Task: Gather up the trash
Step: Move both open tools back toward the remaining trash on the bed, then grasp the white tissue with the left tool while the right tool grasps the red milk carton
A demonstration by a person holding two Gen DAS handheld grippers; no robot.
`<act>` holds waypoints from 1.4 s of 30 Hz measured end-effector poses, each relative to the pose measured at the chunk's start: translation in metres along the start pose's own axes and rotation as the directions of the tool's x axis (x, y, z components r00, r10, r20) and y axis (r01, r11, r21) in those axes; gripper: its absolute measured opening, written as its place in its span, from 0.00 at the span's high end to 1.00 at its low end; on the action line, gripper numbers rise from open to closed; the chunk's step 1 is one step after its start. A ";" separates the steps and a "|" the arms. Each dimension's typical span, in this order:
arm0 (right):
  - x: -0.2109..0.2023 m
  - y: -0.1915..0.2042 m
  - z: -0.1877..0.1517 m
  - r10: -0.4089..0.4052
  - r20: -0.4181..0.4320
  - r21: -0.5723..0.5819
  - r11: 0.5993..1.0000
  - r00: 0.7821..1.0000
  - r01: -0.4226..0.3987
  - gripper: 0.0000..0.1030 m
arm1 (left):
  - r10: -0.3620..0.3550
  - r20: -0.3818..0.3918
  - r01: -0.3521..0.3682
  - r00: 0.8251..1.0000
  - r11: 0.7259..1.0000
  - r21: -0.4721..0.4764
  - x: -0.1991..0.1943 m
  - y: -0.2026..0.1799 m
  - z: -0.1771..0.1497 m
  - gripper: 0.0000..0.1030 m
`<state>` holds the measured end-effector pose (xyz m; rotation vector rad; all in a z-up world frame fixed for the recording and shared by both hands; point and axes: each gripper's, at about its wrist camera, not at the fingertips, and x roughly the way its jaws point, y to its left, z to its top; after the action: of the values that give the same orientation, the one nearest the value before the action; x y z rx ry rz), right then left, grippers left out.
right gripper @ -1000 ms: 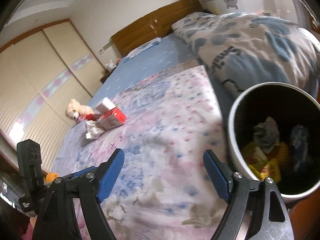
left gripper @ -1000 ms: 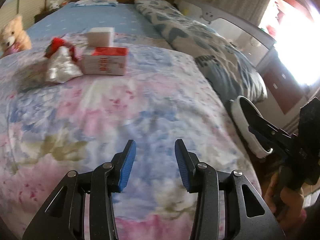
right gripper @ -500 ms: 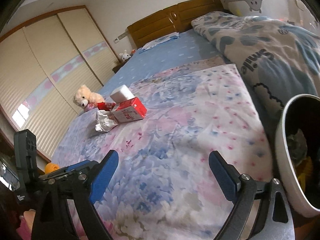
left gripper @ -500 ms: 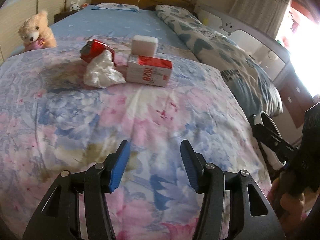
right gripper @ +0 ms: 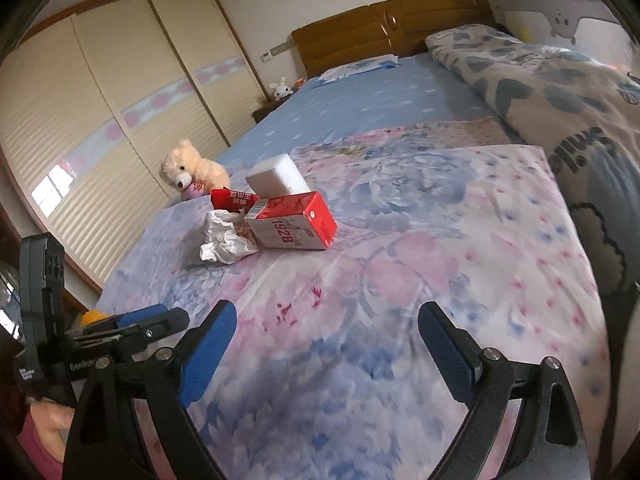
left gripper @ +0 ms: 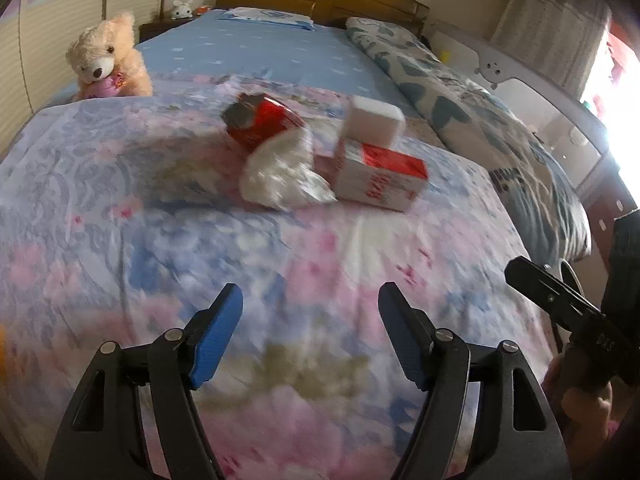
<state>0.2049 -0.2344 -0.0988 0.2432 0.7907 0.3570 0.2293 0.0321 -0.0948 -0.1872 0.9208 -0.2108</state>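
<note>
A pile of trash lies on the flowered bedspread: a red-and-white carton [left gripper: 380, 180] [right gripper: 294, 222], a crumpled white wrapper [left gripper: 284, 176] [right gripper: 226, 236], a red packet [left gripper: 260, 120] [right gripper: 232, 199] and a white block [left gripper: 376, 122] [right gripper: 276, 178]. My left gripper [left gripper: 310, 328] is open and empty, over the bedspread short of the pile. My right gripper [right gripper: 326, 350] is open wide and empty, also short of the pile. The right gripper shows at the right edge of the left wrist view [left gripper: 568, 300]; the left gripper shows at the left of the right wrist view [right gripper: 132, 328].
A teddy bear [left gripper: 106, 60] [right gripper: 192, 170] sits at the bed's left side. A folded patterned quilt [left gripper: 480, 120] [right gripper: 560, 80] lies along the right. A wooden headboard [right gripper: 392, 28] and a wardrobe [right gripper: 100, 120] stand beyond. A white bin rim [left gripper: 570, 276] peeks out at the right.
Both grippers have swung left from the bin toward the trash pile, which now looks nearer. The left gripper has opened wider. The bin has left the right wrist view.
</note>
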 end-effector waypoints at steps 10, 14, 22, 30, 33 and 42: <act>0.049 0.005 0.031 0.019 -0.041 -0.066 0.998 0.999 -0.022 0.09 | 0.006 -0.011 -0.005 1.000 1.000 0.018 0.033 0.025 0.042 0.30; 0.069 0.008 0.045 0.036 -0.057 -0.098 0.994 0.998 -0.041 0.09 | -0.002 -0.027 0.004 1.000 0.999 0.048 0.048 0.028 0.053 0.30; 0.102 0.013 0.063 0.065 -0.093 -0.155 0.985 0.994 -0.079 0.10 | -0.020 -0.044 0.024 0.999 0.995 0.092 0.062 0.030 0.059 0.30; 0.120 0.025 0.062 0.070 -0.156 -0.200 0.975 0.985 -0.101 0.55 | -0.023 -0.059 0.032 0.998 0.989 0.148 0.067 0.016 0.057 0.76; 0.110 0.022 0.055 0.085 -0.155 -0.185 0.976 0.984 -0.113 0.63 | -0.060 -0.066 0.070 0.996 0.986 0.154 0.062 0.012 0.054 0.83; 0.052 0.001 0.018 0.048 -0.131 -0.090 0.994 0.990 -0.060 0.64 | -0.119 -0.057 0.127 0.991 0.981 0.147 0.032 -0.004 0.022 0.85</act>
<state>0.2516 -0.2142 -0.1197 0.1549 0.8928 0.4632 0.2658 0.0210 -0.1054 -0.0999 0.9374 -0.3995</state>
